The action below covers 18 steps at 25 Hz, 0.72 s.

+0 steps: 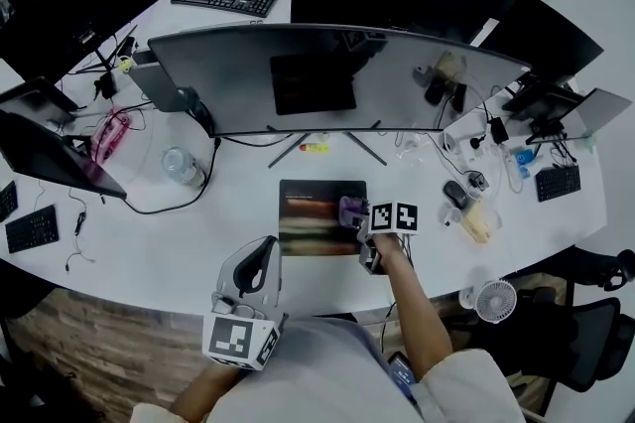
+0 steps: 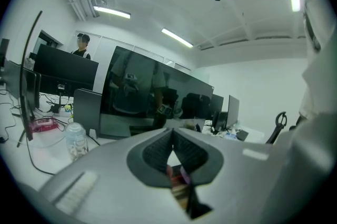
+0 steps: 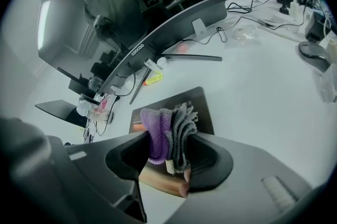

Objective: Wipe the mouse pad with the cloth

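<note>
Head view: mouse pad (image 1: 317, 217) lies dark on the white counter (image 1: 179, 237), just in front of the big curved monitor (image 1: 337, 78); right gripper (image 1: 361, 218) is at the pad's right edge w/ the cloth (image 1: 352, 210) bunched at its tip; left gripper (image 1: 266, 247) is at the near edge of the counter, just left of the pad's near-left corner, apart from it. Right gripper view gives what the head view can't: fingers of the right gripper (image 3: 168, 152) clamped on the cloth (image 3: 174, 125), folded, purple layer on the left & grey on the right, sticking out over the mouse pad (image 3: 199, 104); can't tell if the cloth touches the pad. Left gripper view: left gripper (image 2: 172, 132) w/ fingers together at the tips, nothing between them, tilted up so ceiling lights show; also a clear bottle (image 2: 75, 140) at left & a person (image 2: 81, 45) standing far off behind other screens, out of the head view. Only the head view shows the mouse (image 1: 454, 194) & small fan (image 1: 494, 300) at right.
</note>
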Available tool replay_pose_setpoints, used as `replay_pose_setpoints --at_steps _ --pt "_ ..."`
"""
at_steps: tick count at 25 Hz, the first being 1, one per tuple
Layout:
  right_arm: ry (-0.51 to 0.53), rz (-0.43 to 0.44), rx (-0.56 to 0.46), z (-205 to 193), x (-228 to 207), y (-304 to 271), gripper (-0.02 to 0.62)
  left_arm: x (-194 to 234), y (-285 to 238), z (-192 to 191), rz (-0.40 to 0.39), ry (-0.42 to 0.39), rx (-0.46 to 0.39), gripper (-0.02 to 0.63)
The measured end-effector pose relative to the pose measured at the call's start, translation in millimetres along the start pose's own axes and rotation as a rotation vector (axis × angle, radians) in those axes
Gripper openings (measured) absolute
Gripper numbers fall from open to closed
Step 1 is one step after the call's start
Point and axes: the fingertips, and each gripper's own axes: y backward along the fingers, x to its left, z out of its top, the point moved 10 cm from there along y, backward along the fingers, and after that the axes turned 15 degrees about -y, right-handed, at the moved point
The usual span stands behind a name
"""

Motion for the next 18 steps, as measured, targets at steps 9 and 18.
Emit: replay_pose_setpoints --at_steps 9,18 --pt "0.016 0.048 0.042 -20 35 -21 0.199 12 11 0 0.025 0.007 -0.011 0.0" --pt "0.027 0.102 0.085 -41 71 -49 0.198 22 26 1 0.061 0.009 -0.012 0.0"
